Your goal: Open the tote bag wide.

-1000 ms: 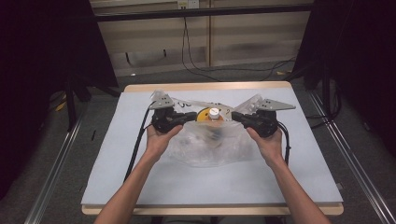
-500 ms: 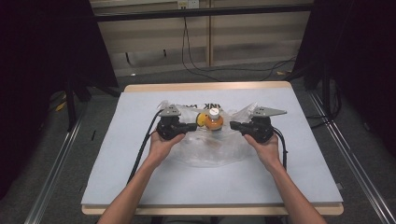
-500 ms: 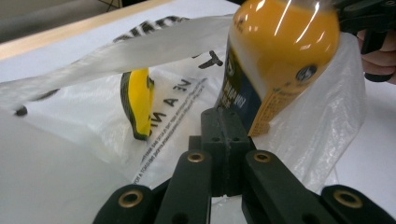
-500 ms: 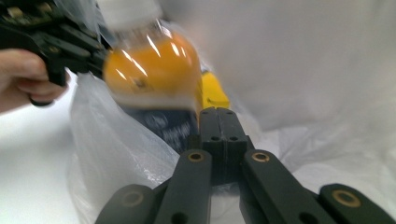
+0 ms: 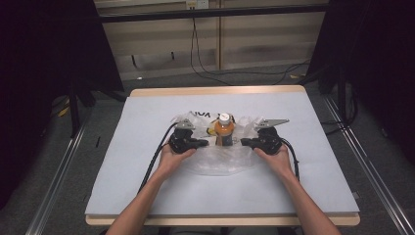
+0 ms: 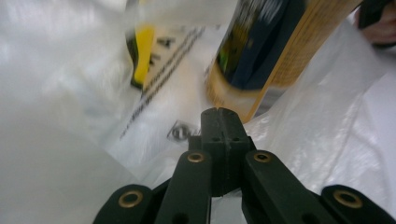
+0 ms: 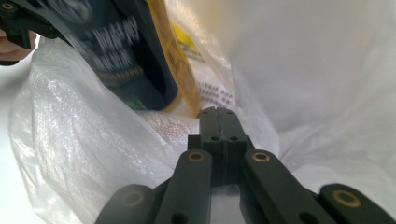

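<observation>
Clear crinkled plastic bag [image 5: 220, 159] surrounds an upright orange bottle [image 5: 224, 131]; left gripper [image 5: 201, 143] and right gripper [image 5: 246, 142] pinch its film, jaws fully closed.

Bottle [image 6: 261, 51] blurred, top cut off by frame edge in left gripper view. Bag [image 6: 154, 84] print smeared, can't read it.

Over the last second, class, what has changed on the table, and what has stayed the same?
Both hands came toward the near edge and down: the left gripper and right gripper lowered the plastic bag with the bottle onto the table. Jaws stayed shut on the bag; the bottle stayed upright.
</observation>
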Motion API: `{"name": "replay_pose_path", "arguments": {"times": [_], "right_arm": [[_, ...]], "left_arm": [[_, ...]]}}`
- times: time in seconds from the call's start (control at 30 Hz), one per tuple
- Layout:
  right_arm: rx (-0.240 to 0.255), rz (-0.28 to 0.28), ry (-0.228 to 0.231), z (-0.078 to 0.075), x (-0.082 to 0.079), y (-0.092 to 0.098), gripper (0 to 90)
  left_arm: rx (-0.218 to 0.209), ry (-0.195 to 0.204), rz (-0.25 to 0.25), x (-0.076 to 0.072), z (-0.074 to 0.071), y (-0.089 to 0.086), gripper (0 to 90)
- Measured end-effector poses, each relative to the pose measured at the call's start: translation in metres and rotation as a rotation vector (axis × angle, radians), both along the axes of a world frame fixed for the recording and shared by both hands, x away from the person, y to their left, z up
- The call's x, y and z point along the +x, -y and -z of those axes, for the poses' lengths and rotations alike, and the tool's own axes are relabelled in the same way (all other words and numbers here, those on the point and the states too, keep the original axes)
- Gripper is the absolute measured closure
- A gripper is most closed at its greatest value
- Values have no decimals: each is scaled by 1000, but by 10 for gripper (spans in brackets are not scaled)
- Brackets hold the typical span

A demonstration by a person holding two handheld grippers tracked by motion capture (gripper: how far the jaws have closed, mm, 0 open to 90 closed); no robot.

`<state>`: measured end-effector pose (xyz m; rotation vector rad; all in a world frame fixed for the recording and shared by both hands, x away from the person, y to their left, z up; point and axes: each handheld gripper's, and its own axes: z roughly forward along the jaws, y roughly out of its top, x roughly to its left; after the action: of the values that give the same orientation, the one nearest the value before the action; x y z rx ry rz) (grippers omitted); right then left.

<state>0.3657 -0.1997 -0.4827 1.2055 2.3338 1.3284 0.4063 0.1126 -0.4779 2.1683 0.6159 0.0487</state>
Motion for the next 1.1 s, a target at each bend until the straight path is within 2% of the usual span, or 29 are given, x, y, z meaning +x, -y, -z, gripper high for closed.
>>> {"name": "replay_pose_path", "arguments": {"times": [0.1,0.17,0.27,0.43,0.47,0.53,0.67,0.7,0.77,0.8,0.87,0.93,1.0,1.07,1.1], "right_arm": [[-22,-9,-23,6,1,-2,900],[-41,-29,-55,10,1,-5,900],[-48,-29,-59,10,1,-5,900],[-51,-50,-72,9,-2,0,900],[-51,-50,-72,9,-2,0,900],[-80,-59,-74,7,-5,2,900],[-105,-77,-82,5,-10,6,900],[-106,-82,-85,4,-12,7,900],[-103,-91,-89,4,-16,10,900],[-105,-93,-90,4,-17,11,900],[-107,-98,-96,3,-19,12,900],[-107,-101,-92,3,-20,13,900],[-105,-100,-94,3,-20,13,900],[-88,-95,-76,4,-21,12,900],[-63,-97,-71,3,-22,12,900]], "left_arm": [[-9,-17,-9,0,5,0,900],[33,-19,10,-3,5,2,900],[45,-17,14,-5,9,2,900],[70,-7,53,-12,7,-1,900],[91,-5,67,-14,5,-2,900],[113,-17,94,-19,2,-5,900],[125,-21,108,-24,1,-10,900],[116,-19,105,-27,2,-11,900],[123,-18,110,-31,1,-13,900],[107,-17,115,-33,2,-13,900],[123,-13,129,-37,1,-17,900],[119,-16,139,-41,1,-20,900],[117,-24,124,-42,1,-20,900],[120,-12,125,-44,1,-19,900],[117,-11,126,-45,-1,-19,900]]}}
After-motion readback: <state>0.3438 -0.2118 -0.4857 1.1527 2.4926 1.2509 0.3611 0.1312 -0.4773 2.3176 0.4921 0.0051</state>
